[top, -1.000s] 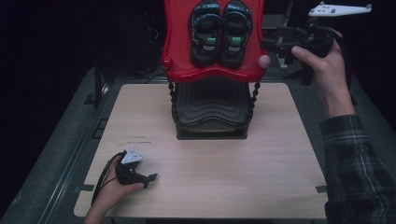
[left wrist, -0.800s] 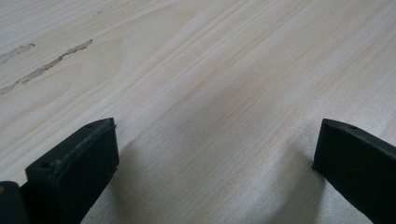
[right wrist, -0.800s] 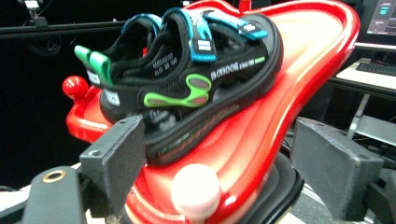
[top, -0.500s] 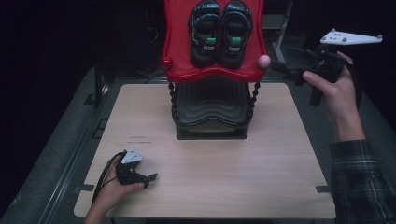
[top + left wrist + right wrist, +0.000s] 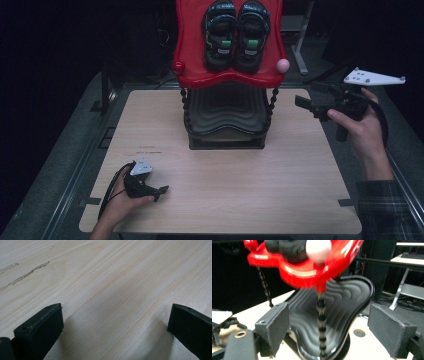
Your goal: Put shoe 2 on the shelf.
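Right tongs (image 5: 302,101) wide and empty at right of frame, facing the red tray (image 5: 190,60) with black sandals (image 5: 236,32) at top centre; left tongs (image 5: 162,189) wide, idle on surface (image 5: 280,175) lower left; apparently between steps; next likely calls for lining up on the rack's black tray (image 5: 352,297).

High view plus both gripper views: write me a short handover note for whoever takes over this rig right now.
Left tool: jaws open, nothing between them, resting low on the wooden table at its near left.
Right tool: jaws open and holding nothing, in the air right of the two-tier shoe rack.
Pair of black sandals sits on the red top shelf; black lower shelf holds nothing.
Done: sandals racked. What is left: not evident from the frames.
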`<control>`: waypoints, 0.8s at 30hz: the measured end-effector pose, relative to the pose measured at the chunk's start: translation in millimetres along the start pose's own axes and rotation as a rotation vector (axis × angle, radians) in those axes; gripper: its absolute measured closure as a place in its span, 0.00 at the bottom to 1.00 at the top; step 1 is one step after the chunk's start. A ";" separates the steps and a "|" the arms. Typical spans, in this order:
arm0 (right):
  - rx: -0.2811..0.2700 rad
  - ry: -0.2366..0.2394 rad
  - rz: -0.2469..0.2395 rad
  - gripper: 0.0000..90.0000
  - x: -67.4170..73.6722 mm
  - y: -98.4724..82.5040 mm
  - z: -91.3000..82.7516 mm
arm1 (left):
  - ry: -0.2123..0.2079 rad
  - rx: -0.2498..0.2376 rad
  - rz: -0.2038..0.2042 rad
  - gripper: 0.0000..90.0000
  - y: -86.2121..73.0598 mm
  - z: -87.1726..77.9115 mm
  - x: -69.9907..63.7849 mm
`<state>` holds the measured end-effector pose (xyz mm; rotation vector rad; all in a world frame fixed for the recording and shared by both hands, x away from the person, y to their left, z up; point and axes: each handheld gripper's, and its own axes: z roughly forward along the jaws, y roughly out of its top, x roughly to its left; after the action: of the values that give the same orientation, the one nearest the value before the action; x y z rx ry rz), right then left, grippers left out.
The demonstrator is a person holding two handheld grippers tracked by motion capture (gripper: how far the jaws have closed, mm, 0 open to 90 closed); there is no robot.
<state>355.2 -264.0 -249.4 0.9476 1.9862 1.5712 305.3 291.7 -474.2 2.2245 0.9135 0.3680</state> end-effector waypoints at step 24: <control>0.198 -0.034 0.025 0.19 22.4 -115.7 -12.2 | 0.001 -0.002 0.000 0.00 -0.1 0.0 -0.2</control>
<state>303.4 -269.8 -355.7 1.0704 2.1431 1.3798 305.1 291.6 -474.3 2.2229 0.9131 0.3701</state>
